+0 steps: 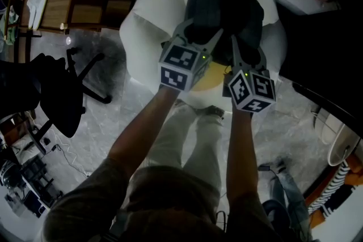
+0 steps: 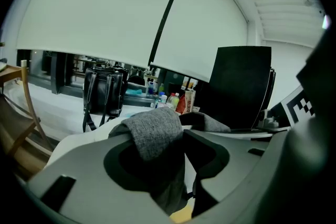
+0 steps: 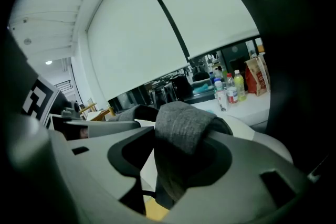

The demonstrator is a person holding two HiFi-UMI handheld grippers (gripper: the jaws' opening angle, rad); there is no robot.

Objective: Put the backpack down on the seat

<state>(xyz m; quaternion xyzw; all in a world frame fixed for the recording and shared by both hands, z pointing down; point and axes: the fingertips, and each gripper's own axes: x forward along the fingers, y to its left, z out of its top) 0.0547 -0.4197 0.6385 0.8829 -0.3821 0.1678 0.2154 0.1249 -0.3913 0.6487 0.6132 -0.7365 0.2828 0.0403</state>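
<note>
On the white, round, cushioned seat (image 1: 150,25) at twelve o'clock from the person rests the black fabric backpack (image 1: 227,8), its grey woven straps (image 2: 155,131) draped loosely between the parted jaws of the left gripper (image 1: 204,34) at seven o'clock and the right gripper (image 1: 247,51) at five.

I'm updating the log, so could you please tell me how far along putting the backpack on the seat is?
Done: the dark fabric backpack appears to rest on the white rounded seat. In hand: the left gripper and right gripper have their jaws apart, with the grey woven straps draped loosely between them. Left: draw both clear of the straps.
</note>
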